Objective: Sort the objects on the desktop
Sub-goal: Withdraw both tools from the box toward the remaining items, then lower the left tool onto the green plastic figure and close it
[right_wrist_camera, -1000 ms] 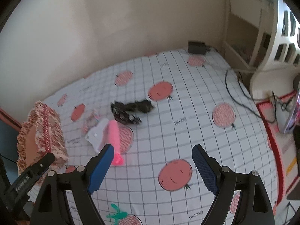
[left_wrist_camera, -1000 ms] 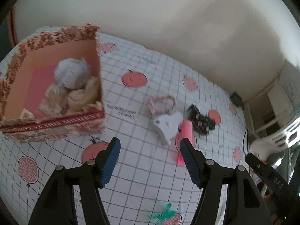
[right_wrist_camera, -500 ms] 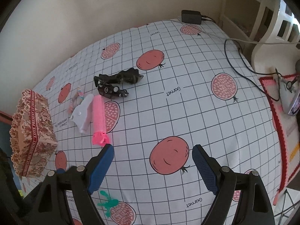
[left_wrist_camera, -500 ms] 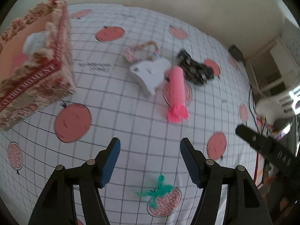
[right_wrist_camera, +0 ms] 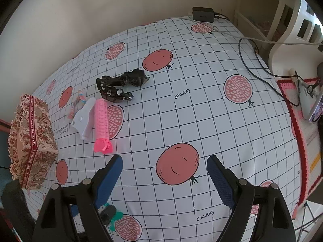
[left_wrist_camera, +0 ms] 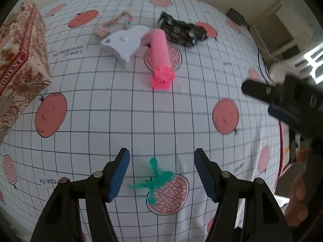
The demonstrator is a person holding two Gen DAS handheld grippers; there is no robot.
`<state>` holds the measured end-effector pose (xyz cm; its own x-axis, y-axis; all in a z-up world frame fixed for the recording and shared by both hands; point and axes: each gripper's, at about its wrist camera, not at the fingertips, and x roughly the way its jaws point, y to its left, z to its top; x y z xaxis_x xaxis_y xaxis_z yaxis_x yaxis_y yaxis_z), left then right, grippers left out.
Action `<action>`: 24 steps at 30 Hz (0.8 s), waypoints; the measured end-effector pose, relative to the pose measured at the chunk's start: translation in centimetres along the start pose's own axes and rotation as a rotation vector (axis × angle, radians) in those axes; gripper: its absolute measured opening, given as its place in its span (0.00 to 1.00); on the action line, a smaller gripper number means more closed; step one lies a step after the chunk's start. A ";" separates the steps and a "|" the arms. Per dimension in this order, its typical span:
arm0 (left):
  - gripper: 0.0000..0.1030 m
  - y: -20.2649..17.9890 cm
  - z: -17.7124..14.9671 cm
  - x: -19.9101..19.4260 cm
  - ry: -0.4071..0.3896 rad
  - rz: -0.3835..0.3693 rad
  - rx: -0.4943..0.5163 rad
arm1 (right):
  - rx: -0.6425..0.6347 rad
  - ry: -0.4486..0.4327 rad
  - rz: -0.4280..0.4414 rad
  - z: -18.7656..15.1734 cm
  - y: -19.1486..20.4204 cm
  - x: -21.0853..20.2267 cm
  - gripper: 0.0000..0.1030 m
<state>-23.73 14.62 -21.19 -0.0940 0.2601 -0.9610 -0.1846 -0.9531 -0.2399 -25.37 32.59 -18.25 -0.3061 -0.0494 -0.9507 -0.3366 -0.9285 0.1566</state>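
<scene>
Both tools gape, gripping nothing; tablecloth (right_wrist_camera: pixel 181 121) print reads "Garnet"; floral box (right_wrist_camera: pixel 30 139) band reads "LOVE PRESENT".

**Cloth, Plastic and Printed Card on the Desk**

The tablecloth (right_wrist_camera: pixel 181 121) looks like smooth matt fabric or coated cloth, printed with a grid and fruit. The floral box (right_wrist_camera: pixel 30 141) appears to be printed card, matt. The pink hair roller (right_wrist_camera: pixel 102 119) is ridged plastic with a slightly glossy clip end. Beside it the white piece (right_wrist_camera: pixel 83 119) reads as smooth matt plastic. The dark toy cars (right_wrist_camera: pixel 119 88) show some gloss. The green scrap (left_wrist_camera: pixel 154 178) looks soft and fuzzy. Both grippers' blue pads (right_wrist_camera: pixel 220 181) are finely textured, on matt black plastic arms with metal pins.
</scene>
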 end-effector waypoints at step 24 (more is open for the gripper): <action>0.64 -1.9 -2.8 2.6 0.122 0.096 0.179 | 0.023 0.001 -0.010 0.2 -1.1 -0.1 0.85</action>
<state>-20.90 16.72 -23.61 -0.0027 0.1388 -0.9903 -0.3523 -0.9269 -0.1289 -25.18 33.70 -18.31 -0.3015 -0.0402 -0.9526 -0.3599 -0.9204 0.1528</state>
